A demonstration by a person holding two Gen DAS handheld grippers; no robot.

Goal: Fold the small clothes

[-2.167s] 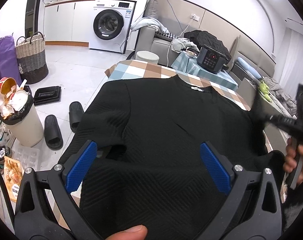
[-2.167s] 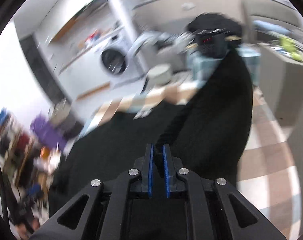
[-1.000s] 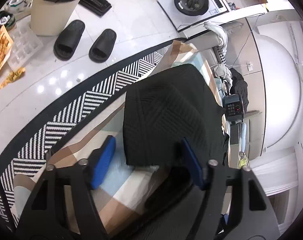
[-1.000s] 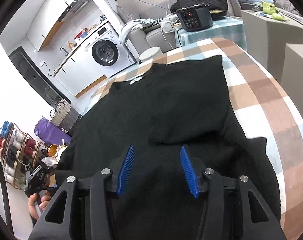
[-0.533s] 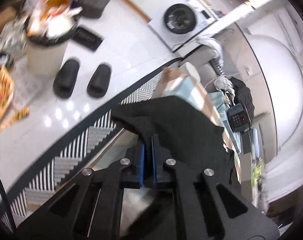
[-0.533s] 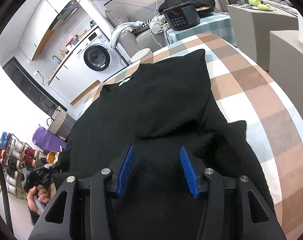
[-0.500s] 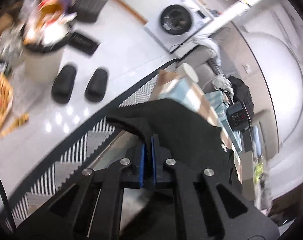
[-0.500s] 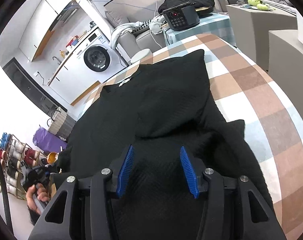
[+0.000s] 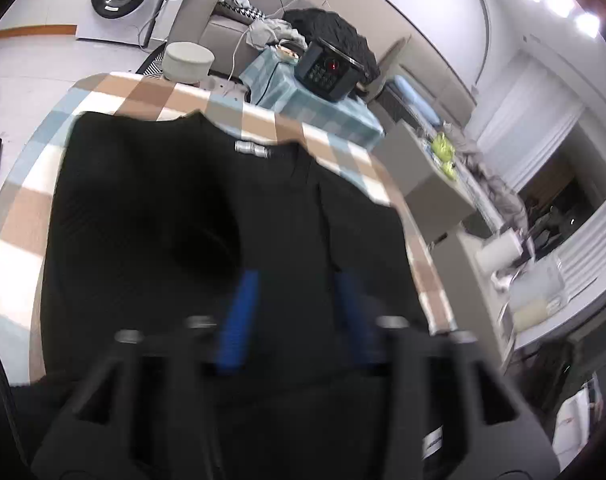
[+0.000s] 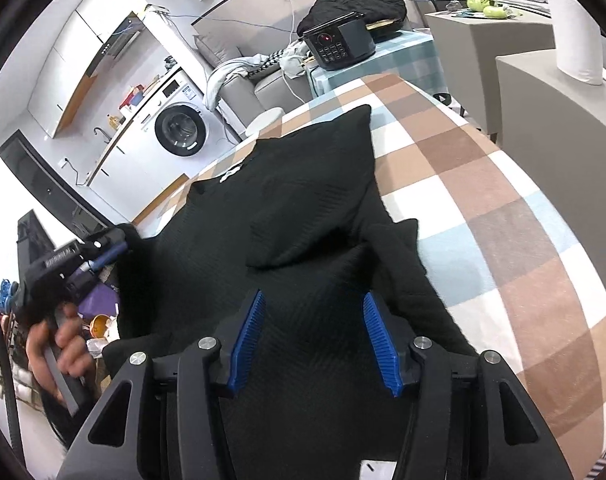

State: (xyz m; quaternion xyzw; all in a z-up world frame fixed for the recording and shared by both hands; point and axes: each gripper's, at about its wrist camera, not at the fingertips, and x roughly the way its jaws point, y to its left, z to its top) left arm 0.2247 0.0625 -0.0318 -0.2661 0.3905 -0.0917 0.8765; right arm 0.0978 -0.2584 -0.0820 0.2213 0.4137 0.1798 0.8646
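Two views, one black top [image 9: 231, 216] spread on the checked tablecloth [image 9: 19, 216].

Left wrist view: left gripper [image 9: 295, 312] blurred, jaws opening, blue pads apart w/ nothing pinched btwn them. It hangs over the garment's near-middle. Collar label [image 9: 251, 148] sits at the far end, so the long axis runs straight away from the tool, hem nearest. Right-hand panel looks folded in already; left side looks smoothed inward too, hard to be sure in the blur.

Right wrist view: right gripper [image 10: 315, 340] jaws opening slightly, pads spread, cloth beneath but not clamped. It's low over the hem-side fabric [image 10: 311, 240]; the folded sleeve edge lies just ahead. Left hand [image 10: 59, 344] off by the table's left edge. Judging by this, the right is nearer the hem for the next lengthwise fold.
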